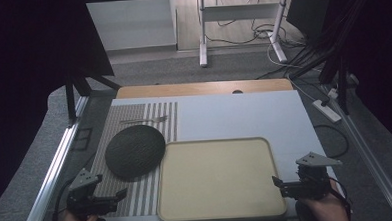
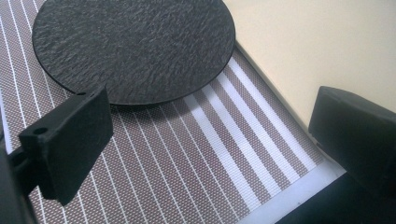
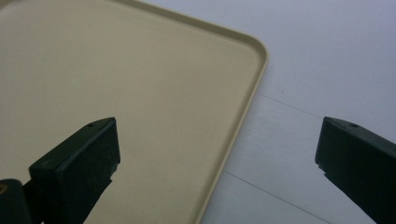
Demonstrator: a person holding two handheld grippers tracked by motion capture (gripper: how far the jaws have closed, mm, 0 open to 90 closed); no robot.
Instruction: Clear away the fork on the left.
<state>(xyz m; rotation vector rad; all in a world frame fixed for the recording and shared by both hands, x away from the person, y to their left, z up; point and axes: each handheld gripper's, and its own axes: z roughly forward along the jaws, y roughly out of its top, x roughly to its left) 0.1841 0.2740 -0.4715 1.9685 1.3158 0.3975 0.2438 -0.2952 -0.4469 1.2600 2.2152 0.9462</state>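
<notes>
I read no brand or lettering on anything here. My left gripper [image 1: 121, 194] hovers with its jaws spread wide and nothing between them over the brown-and-white striped woven placemat [image 2: 187, 154]. The round, dark, slate-textured plate [image 2: 133, 46] lies just ahead of it, overlapping the flat beige plastic tray [image 1: 217, 177]. A thin utensil, perhaps a fork [image 1: 145, 120], lies beyond. My right gripper [image 1: 276, 181] gapes empty astride the tray's right rim.
</notes>
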